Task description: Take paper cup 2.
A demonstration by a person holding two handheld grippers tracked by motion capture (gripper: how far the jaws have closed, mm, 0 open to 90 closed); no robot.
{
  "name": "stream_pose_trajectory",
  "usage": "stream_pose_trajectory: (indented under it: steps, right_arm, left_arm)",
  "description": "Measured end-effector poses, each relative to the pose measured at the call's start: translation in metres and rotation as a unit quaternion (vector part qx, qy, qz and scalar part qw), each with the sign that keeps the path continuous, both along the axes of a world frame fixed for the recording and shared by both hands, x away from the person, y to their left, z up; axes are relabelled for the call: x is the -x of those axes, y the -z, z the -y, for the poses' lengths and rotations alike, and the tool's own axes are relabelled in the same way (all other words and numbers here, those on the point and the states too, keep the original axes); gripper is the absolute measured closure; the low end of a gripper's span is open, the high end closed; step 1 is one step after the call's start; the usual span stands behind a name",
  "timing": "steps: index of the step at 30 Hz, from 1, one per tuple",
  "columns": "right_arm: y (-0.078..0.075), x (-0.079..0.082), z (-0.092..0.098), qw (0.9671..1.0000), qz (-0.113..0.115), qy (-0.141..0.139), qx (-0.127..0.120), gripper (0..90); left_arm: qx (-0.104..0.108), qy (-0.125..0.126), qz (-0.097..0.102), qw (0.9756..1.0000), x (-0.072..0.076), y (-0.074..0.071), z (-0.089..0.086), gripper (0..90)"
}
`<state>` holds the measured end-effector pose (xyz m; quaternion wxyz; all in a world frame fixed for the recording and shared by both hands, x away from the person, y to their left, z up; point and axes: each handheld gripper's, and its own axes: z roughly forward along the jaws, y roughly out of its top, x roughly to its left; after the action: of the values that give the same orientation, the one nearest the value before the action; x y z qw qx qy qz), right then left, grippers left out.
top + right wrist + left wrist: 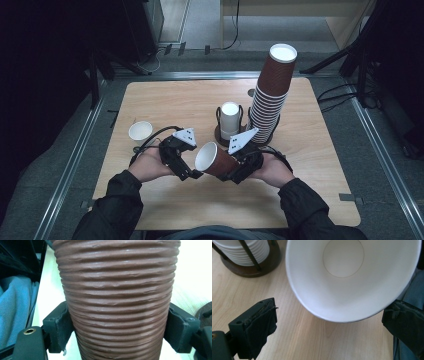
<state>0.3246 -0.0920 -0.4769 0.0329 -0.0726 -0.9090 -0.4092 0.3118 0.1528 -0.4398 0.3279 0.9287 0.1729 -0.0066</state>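
A brown ribbed paper cup (215,161) lies on its side in the air near the table's front, its white mouth turned left. My right gripper (235,170) is shut on its ribbed wall (117,302), one pad on each side. My left gripper (192,172) stands open just left of the cup's mouth. In the left gripper view the white inside of the cup (352,277) faces me, and the two jaws stand wide apart below its rim without touching it.
A tall leaning stack of brown cups (272,90) stands in a wire holder at the centre right. A shorter stack of white cups (230,120) stands in another holder beside it. A single white cup (140,132) stands at the left of the wooden table (300,190).
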Motion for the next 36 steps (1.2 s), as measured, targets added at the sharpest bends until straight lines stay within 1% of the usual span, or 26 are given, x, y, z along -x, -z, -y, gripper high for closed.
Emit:
stream_pose_trajectory:
  steps: [1,2,3,5,6,7,8,9,11,12,14,15,17,18,20,21,22,24,26,27,30,32,33,34,36]
  right_arm:
    - [0.000,0.000,0.000,1.0000,0.000,0.001,0.000,19.6]
    - [0.000,0.000,0.001,1.0000,0.001,0.002,0.000,19.5]
    - [-0.001,0.000,0.001,1.0000,0.001,0.002,0.000,19.6]
    - [-0.001,0.000,0.001,1.0000,0.003,0.004,-0.001,19.5]
    - [-0.001,0.000,0.002,1.0000,0.003,0.004,-0.002,19.5]
    - [-0.001,0.000,0.002,1.0000,-0.002,0.005,-0.002,19.5]
    - [-0.001,0.000,0.002,1.0000,-0.003,0.005,-0.003,19.5]
    - [-0.002,0.000,0.003,1.0000,0.000,0.006,-0.004,19.5]
    - [-0.002,0.000,0.003,1.0000,-0.002,0.007,-0.006,19.5]
    - [-0.002,0.000,0.003,0.9999,0.004,0.007,-0.010,19.5]
    - [-0.003,0.000,0.003,0.9999,0.004,0.008,-0.011,19.5]
    - [-0.003,-0.001,0.004,0.9999,0.004,0.007,-0.012,19.5]
    - [-0.004,-0.001,0.004,0.9998,0.005,0.007,-0.016,19.5]
    - [-0.004,-0.001,0.004,0.9998,0.005,0.007,-0.016,19.5]
    - [-0.004,0.000,0.004,0.9998,0.000,0.009,-0.019,19.5]
    - [-0.004,-0.001,0.004,0.9998,0.000,0.008,-0.020,19.5]
    - [-0.004,0.000,0.004,0.9997,-0.001,0.008,-0.021,19.5]
    - [-0.004,-0.001,0.003,0.9997,0.005,0.008,-0.024,19.5]
    - [-0.004,-0.001,0.003,0.9997,0.001,0.008,-0.024,19.5]
    - [-0.004,0.000,0.003,0.9997,0.000,0.009,-0.025,19.5]
    - [-0.005,0.000,0.002,0.9995,-0.003,0.009,-0.029,19.5]
    - [-0.005,0.000,0.002,0.9994,-0.001,0.010,-0.034,19.5]
    - [-0.005,0.000,0.002,0.9993,-0.002,0.010,-0.035,19.5]
    - [-0.005,-0.001,0.002,0.9992,0.002,0.009,-0.039,19.5]
    - [-0.005,0.000,0.002,0.9991,-0.001,0.010,-0.041,19.5]
  left_arm:
    - [0.009,-0.001,0.002,1.0000,0.000,0.000,-0.002,0.1]
    - [0.014,-0.002,0.000,0.9999,0.000,0.000,-0.004,0.0]
    - [0.023,-0.004,-0.005,0.9997,0.000,0.001,-0.005,0.0]
    - [0.036,-0.007,-0.010,0.9993,0.000,0.002,-0.006,0.0]
    - [0.039,-0.007,-0.012,0.9991,0.000,0.002,-0.006,0.0]
    - [0.044,-0.011,-0.012,0.9989,0.000,0.002,-0.006,0.0]
    - [0.052,-0.013,-0.018,0.9984,0.000,0.003,-0.006,0.0]
    - [0.056,-0.015,-0.019,0.9982,0.000,0.003,-0.006,0.0]
    - [0.068,-0.016,-0.021,0.9973,0.001,0.004,-0.004,0.0]
    - [0.069,-0.016,-0.019,0.9973,0.001,0.004,-0.003,0.0]
    - [0.076,-0.017,-0.014,0.9968,0.002,0.004,-0.001,0.0]
    - [0.083,-0.020,-0.013,0.9962,0.002,0.004,-0.001,0.0]
    - [0.109,-0.026,-0.024,0.9934,0.000,0.005,-0.001,0.0]
    - [0.117,-0.029,-0.026,0.9923,0.000,0.006,0.000,0.0]
    - [0.120,-0.034,-0.021,0.9920,0.000,0.007,0.002,0.0]
    - [0.122,-0.035,-0.016,0.9917,0.001,0.007,0.004,0.0]
    - [0.125,-0.036,-0.015,0.9914,0.001,0.007,0.005,0.0]
    - [0.130,-0.037,-0.011,0.9907,0.002,0.008,0.009,0.0]
    - [0.136,-0.038,-0.009,0.9899,0.002,0.008,0.012,0.0]
    - [0.138,-0.040,-0.005,0.9896,0.003,0.008,0.014,0.0]
    - [0.147,-0.046,-0.003,0.9881,0.003,0.008,0.016,0.0]
    - [0.152,-0.049,-0.003,0.9872,0.002,0.008,0.017,0.0]
    - [0.151,-0.052,-0.001,0.9871,0.003,0.008,0.017,0.0]
    - [0.150,-0.054,0.001,0.9872,0.002,0.008,0.018,0.0]
    - [0.154,-0.057,0.002,0.9864,0.002,0.008,0.018,0.2]
